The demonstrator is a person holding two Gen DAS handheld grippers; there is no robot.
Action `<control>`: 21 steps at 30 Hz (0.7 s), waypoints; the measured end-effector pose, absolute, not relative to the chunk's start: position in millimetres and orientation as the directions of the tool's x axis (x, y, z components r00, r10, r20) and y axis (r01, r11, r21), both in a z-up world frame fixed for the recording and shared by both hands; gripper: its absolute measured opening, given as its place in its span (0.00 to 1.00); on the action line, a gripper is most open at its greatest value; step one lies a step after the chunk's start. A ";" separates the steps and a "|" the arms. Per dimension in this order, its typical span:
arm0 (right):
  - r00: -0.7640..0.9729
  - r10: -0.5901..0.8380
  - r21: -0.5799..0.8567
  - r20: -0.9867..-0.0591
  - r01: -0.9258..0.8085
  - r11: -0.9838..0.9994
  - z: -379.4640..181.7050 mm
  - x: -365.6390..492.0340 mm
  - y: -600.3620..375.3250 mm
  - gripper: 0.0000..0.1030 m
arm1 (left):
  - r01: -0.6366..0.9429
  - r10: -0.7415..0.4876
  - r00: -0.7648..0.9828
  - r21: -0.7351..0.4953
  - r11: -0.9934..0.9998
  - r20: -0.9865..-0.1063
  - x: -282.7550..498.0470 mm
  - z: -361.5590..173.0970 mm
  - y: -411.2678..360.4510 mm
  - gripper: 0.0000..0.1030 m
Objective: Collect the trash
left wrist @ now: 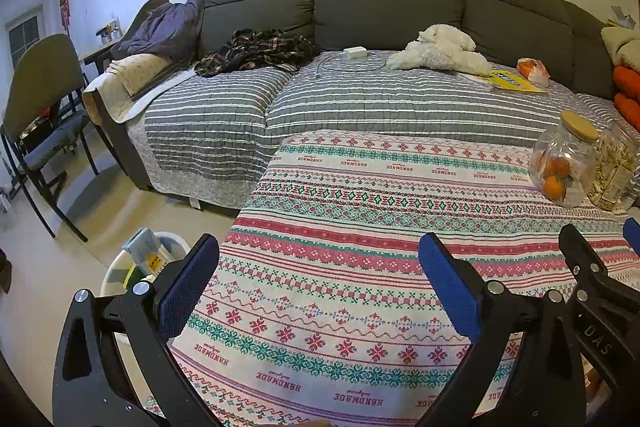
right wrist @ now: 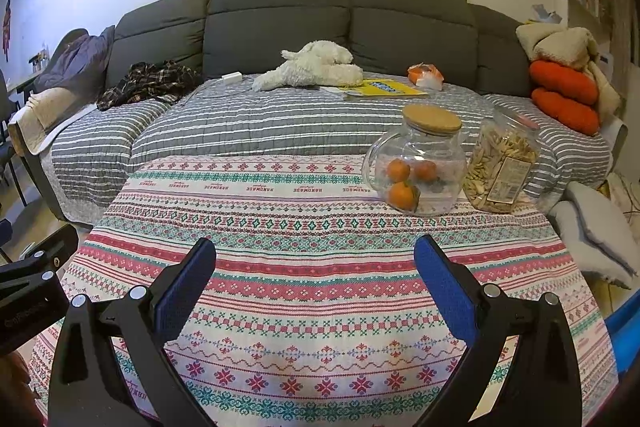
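Your left gripper (left wrist: 318, 259) hangs above the near left part of the table (left wrist: 360, 267), its blue pads spread wide with nothing between them. Your right gripper (right wrist: 314, 259) is likewise spread and empty, above the near middle of the table; in the left wrist view part of it shows at the right edge.

The table carries a patterned cloth printed "HANDMADE". At its far right corner stands a glass jar with a cork lid (right wrist: 418, 163), three oranges inside. Just beside it on the right, a clear jar of pale seeds (right wrist: 502, 163); whether the two touch cannot be told. The rest of the cloth shows bare.

The trash bin (left wrist: 120, 263), white, sits on the floor off the table's near left corner, partly hidden by your left gripper's finger. A pale carton-like package (left wrist: 144, 251) stands tilted inside it.

Beyond the far table edge is a grey sofa (right wrist: 280, 19) with a striped cover. On its seat: a white plush toy (right wrist: 312, 69), a yellow booklet (right wrist: 384, 87), a crumpled orange-and-white wrapper (right wrist: 426, 74) near the backrest, a white charger with cable (left wrist: 354, 53), and a plaid shirt (left wrist: 256, 51).
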State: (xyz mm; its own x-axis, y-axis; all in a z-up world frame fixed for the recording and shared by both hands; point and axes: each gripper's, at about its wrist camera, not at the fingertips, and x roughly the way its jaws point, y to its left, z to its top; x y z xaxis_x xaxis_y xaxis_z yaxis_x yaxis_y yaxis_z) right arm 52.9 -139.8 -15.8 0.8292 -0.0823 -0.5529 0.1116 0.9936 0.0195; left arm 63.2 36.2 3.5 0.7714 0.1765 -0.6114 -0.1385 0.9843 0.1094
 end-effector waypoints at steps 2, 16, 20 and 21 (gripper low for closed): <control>0.829 -0.083 0.019 -0.553 0.112 0.994 -15.8 52.9 -139.7 0.94 | -0.138 0.176 0.770 0.110 0.984 -0.613 63.2 3.0 36.2 0.93; 0.825 -0.078 0.023 -0.559 0.110 0.994 -17.4 54.0 -140.5 0.94 | -0.135 0.177 0.768 0.114 0.984 -0.616 62.3 1.2 36.0 0.93; 0.824 -0.077 0.024 -0.561 0.109 0.994 -17.8 54.6 -140.2 0.94 | -0.122 0.160 0.774 0.103 0.987 -0.612 62.2 1.1 37.1 0.87; 0.824 -0.077 0.025 -0.561 0.109 0.994 -17.6 54.3 -140.1 0.94 | -0.118 0.156 0.776 0.102 0.988 -0.611 61.8 1.1 37.3 0.85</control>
